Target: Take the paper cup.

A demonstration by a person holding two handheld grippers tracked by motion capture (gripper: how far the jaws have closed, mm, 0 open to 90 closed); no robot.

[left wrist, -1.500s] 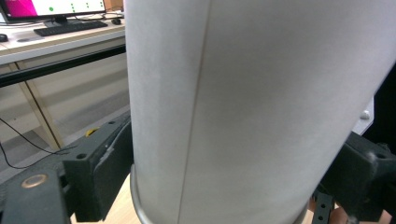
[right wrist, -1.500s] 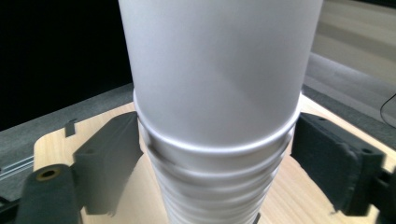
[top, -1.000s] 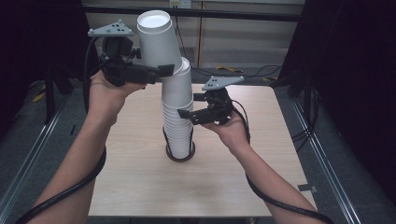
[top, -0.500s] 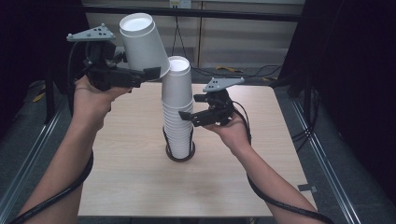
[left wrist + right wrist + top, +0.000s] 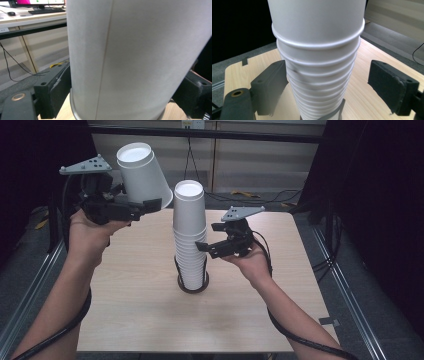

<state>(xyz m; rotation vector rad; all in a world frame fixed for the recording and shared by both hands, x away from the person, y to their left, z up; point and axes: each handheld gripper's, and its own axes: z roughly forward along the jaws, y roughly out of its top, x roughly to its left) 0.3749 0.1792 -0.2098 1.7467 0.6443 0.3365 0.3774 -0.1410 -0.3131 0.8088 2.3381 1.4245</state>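
One single white paper cup (image 5: pixel 141 176) is being held upside down above the table's (image 5: pixel 125 315) far left corner. One stack of nested inverted cups (image 5: pixel 190 237) is standing near the table's centre inside one dark ring holder (image 5: pixel 193 287); the rims showing number roughly ten, exact count unclear. Two grippers are working: the left gripper (image 5: pixel 150 206) and the right gripper (image 5: pixel 202 247).

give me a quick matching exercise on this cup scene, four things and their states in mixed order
1. single cup
2. cup stack
3. right gripper
4. table

a. jaws open either side of the stack
b. pale wood, bears the stack
c. upside down in a dark ring holder
d. lifted and tilted, clamped in the left gripper

Pairs: 1-d, 2-c, 3-a, 4-b
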